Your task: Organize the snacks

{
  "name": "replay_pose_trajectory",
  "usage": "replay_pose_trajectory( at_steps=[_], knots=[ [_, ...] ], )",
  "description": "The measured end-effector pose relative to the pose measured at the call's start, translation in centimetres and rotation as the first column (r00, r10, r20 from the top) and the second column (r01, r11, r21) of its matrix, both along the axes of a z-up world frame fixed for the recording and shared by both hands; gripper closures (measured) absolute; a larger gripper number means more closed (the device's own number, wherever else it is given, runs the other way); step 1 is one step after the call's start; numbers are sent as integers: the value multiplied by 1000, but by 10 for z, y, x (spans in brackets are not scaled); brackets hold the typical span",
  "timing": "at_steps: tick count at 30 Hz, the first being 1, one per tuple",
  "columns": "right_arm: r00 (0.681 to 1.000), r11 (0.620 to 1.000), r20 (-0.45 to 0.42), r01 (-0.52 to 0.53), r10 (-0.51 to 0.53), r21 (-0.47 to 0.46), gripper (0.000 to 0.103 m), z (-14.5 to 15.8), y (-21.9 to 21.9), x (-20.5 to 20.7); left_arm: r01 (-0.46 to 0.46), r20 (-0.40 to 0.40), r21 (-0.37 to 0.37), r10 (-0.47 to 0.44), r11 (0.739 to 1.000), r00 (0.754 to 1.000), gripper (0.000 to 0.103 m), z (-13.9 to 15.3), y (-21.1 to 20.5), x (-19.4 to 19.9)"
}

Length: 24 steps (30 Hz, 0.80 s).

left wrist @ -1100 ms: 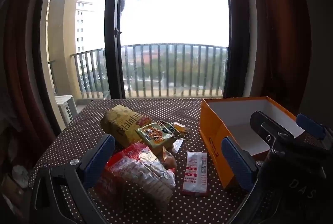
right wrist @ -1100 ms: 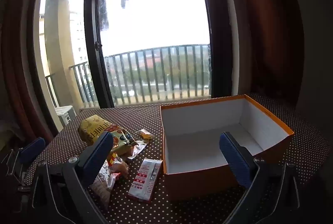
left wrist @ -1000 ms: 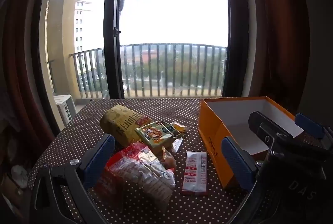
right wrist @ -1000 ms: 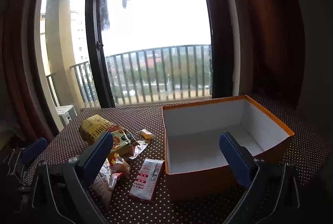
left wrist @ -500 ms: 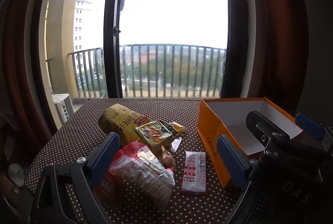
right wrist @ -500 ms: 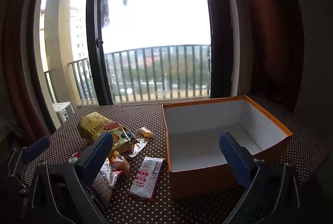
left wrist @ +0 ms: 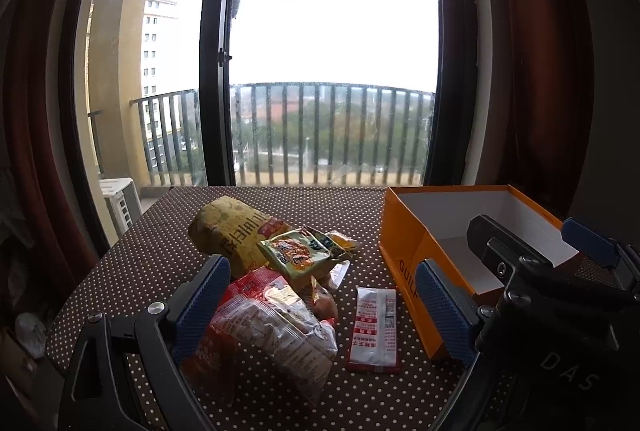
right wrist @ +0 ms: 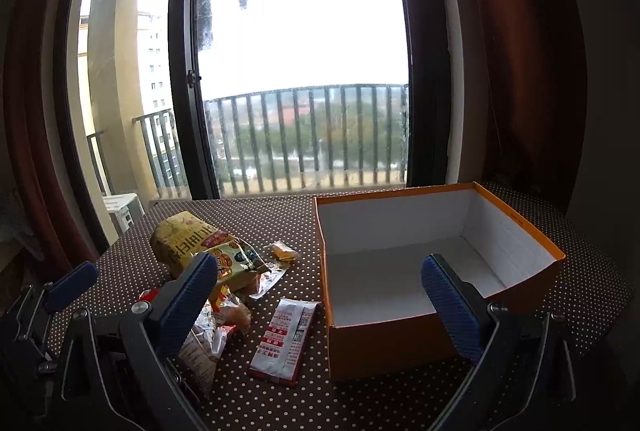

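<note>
A heap of snacks lies on the dotted table: a yellow bag (left wrist: 232, 227) (right wrist: 184, 239), a green-yellow packet (left wrist: 294, 251), a red and clear bag (left wrist: 272, 323) and a small yellow sweet (left wrist: 340, 241). A flat red-white packet (left wrist: 374, 327) (right wrist: 286, 339) lies beside the open orange box (left wrist: 404, 243) (right wrist: 380, 343), whose white inside holds nothing. My left gripper (left wrist: 320, 267) is open low over the heap, the red and clear bag between its fingers, unpressed. My right gripper (right wrist: 319, 261) hangs open before the box's near wall.
The brown dotted tablecloth (left wrist: 160, 263) reaches to a tall window with a balcony railing (left wrist: 332, 135) behind. Dark red curtains (left wrist: 540, 71) hang at both sides. The right gripper's black body fills the lower right of the left wrist view.
The left gripper's jaws have narrowed a little around the red and clear bag. The snacks, the box and the right gripper have not moved.
</note>
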State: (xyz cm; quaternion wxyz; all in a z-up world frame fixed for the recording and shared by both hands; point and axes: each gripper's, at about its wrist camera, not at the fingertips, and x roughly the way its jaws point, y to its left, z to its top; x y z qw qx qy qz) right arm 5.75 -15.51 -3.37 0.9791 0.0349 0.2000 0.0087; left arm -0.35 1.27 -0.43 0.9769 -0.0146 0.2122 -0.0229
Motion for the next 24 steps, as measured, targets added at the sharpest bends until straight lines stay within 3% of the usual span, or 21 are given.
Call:
replay_pose_trajectory(
  at_steps=[24],
  knots=[
    [1000, 1000, 3, 1, -1, 0, 1, -1, 0, -3, 8, 10, 11, -8, 1000, 1000, 10, 1, -5, -3]
  ],
)
